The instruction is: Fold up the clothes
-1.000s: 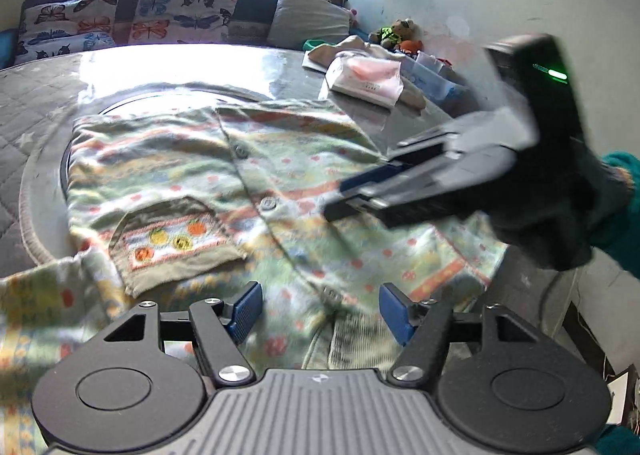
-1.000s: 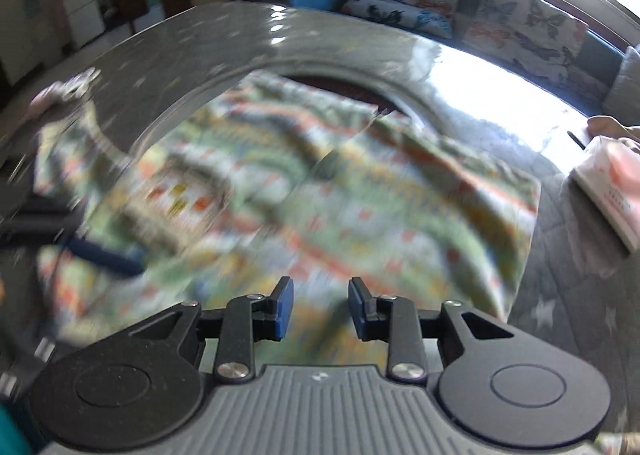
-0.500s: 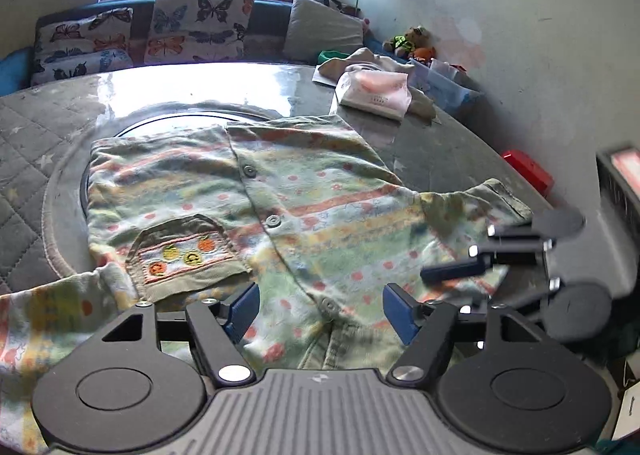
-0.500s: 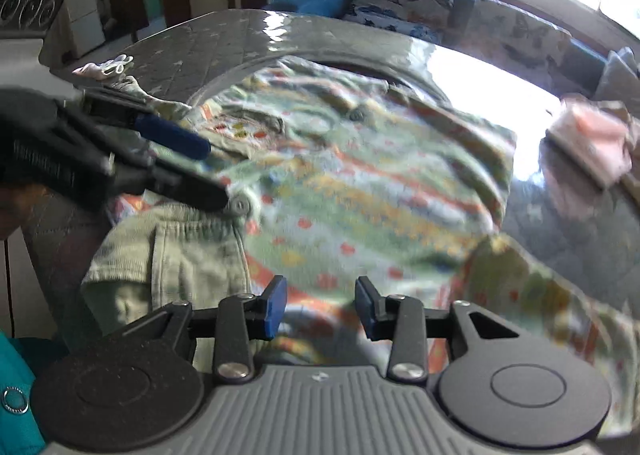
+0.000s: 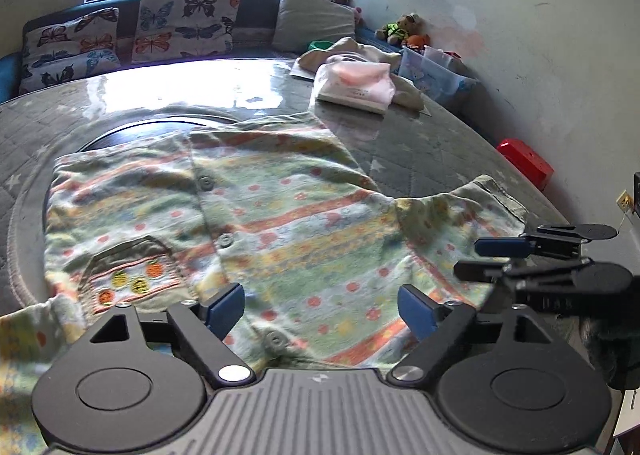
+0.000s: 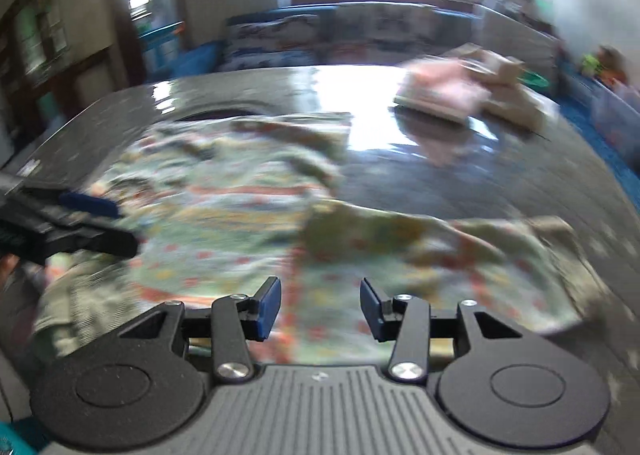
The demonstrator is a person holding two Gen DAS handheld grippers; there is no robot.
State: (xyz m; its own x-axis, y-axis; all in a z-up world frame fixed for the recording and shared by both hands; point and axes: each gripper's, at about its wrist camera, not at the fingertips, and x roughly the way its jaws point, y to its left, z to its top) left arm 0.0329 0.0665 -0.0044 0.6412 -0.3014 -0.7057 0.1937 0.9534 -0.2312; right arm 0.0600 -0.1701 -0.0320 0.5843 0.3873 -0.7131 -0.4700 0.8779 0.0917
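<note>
a: where is the garment?
b: patterned shirt [image 5: 280, 223] lies spread, front up, on the grey table [image 5: 420, 159], one sleeve [image 5: 460, 211] out toward the right gripper [image 5: 480, 259].
a: tools?
b: left gripper [image 5: 320, 305] above the collar end, jaws opening wide, pinching nothing. right gripper's jaws opening too, empty.
a: surroundings?
b: folded pink clothes [image 5: 356, 81] at the far edge, apart from the shirt; butterfly cushions [image 5: 128, 35] behind.

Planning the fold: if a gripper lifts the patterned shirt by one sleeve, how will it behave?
The shirt looks soft and rumpled, so it would probably droop rather than hold shape. It lies on a glossy table, so it may slide when pushed.
</note>
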